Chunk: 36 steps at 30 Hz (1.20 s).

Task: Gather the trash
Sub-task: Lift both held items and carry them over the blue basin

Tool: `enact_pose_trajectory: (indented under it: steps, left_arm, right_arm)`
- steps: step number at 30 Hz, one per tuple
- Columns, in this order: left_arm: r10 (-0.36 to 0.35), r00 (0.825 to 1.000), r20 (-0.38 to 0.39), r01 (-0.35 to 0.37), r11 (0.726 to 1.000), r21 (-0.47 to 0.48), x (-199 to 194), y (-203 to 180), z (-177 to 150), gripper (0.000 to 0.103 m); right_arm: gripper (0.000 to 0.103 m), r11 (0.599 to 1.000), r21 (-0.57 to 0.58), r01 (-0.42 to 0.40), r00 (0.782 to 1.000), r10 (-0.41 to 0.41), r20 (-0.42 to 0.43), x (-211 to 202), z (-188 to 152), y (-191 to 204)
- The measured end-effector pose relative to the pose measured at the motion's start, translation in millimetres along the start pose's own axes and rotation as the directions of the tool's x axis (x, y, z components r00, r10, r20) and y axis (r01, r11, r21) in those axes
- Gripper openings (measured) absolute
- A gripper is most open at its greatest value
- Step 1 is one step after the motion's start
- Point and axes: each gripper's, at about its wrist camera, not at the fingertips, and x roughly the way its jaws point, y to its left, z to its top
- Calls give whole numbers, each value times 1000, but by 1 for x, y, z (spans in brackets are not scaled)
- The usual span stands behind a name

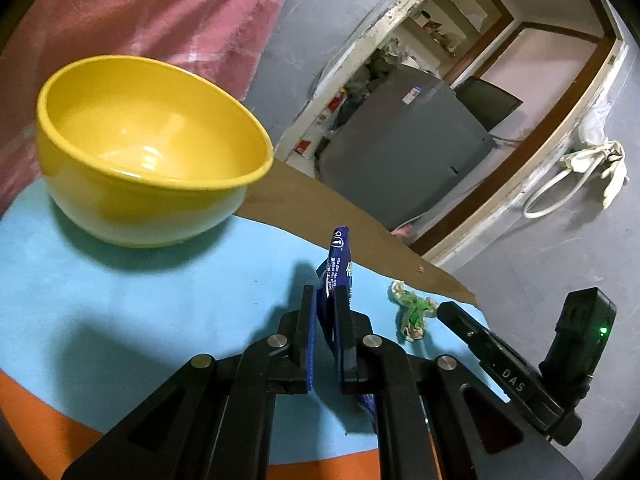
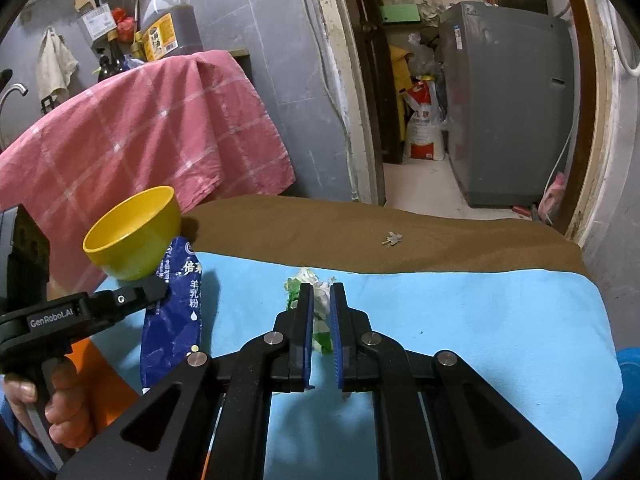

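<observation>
Blue packet (image 1: 339, 258) clamped in left claw (image 1: 325, 294); right claw (image 2: 322, 294) grips crumpled wrapper (image 2: 318, 300).

The right gripper (image 2: 321, 294) pinches a crumpled white-and-green wrapper (image 2: 316, 280) over the light blue cloth (image 2: 480, 320). To its left, the left gripper (image 2: 158, 286) grips a dark blue foil pouch (image 2: 176, 320), beneath a yellow plastic bowl (image 2: 132, 232).

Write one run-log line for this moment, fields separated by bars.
left gripper: shut on blue packet | right gripper: shut on crumpled wrapper | yellow bowl: empty
</observation>
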Motion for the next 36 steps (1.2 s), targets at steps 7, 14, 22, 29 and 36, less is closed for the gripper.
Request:
enact_pose_trajectory:
  steps: [7,14,22,29,36]
  left_arm:
    - [57,998,-8,-56,997,46,2,-7,-8,5]
    - [58,998,-37,-52,990,129,8,-17,-15,5]
    - [41,998,-39,-34,987,157,11,-19,-17,5]
    - [8,1000,4,-9,984,179,4,-23,-18,5]
    - [4,997,74,-20,976,216,-11,-40,-23,5]
  right_arm:
    - [11,999,3,-32,999,32,-13,1,1,-1]
    - [39,1000,-4,-21,999,21,-30,4,0,3]
    - [36,1000,-2,-15,993,15,-117,19,-2,0]
    - [13,1000,-15,-16,998,16,-58,7,-3,2]
    - [12,998,-61,27,992,-19,122,-31,-4,13]
